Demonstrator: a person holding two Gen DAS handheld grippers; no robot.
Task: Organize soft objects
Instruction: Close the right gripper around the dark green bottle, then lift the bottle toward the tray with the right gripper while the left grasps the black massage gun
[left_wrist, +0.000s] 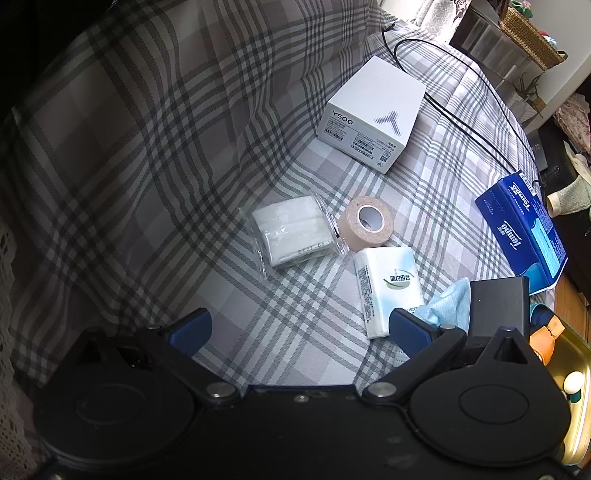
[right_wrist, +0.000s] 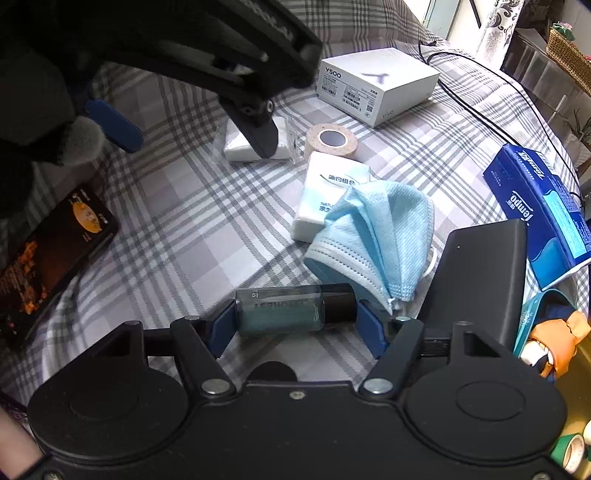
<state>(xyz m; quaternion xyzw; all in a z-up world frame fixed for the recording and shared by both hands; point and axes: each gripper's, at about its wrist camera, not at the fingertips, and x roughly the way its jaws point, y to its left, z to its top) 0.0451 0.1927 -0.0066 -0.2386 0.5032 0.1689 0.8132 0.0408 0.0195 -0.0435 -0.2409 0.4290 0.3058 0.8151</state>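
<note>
Sorting looking barely begun: face mask (right_wrist: 373, 229), tissue pack (right_wrist: 325, 195), tape roll (right_wrist: 331, 142), wipes bag (left_wrist: 291, 230) all lying loose mid-frame on checked bedspread (left_wrist: 155, 155). Right gripper (right_wrist: 295, 321) clamping small bottle (right_wrist: 291, 310) lengthwise at lower centre. Left gripper (left_wrist: 295, 328) gaping apart, carrying nothing.

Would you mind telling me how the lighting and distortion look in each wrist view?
Left wrist view: fisheye bends the plaid bedcover lines; its left side lies in deep shadow, while the white box sits in brighter light. Right wrist view: the left gripper looms dark and slightly blurred upper left; the blue mask is evenly lit.
</note>
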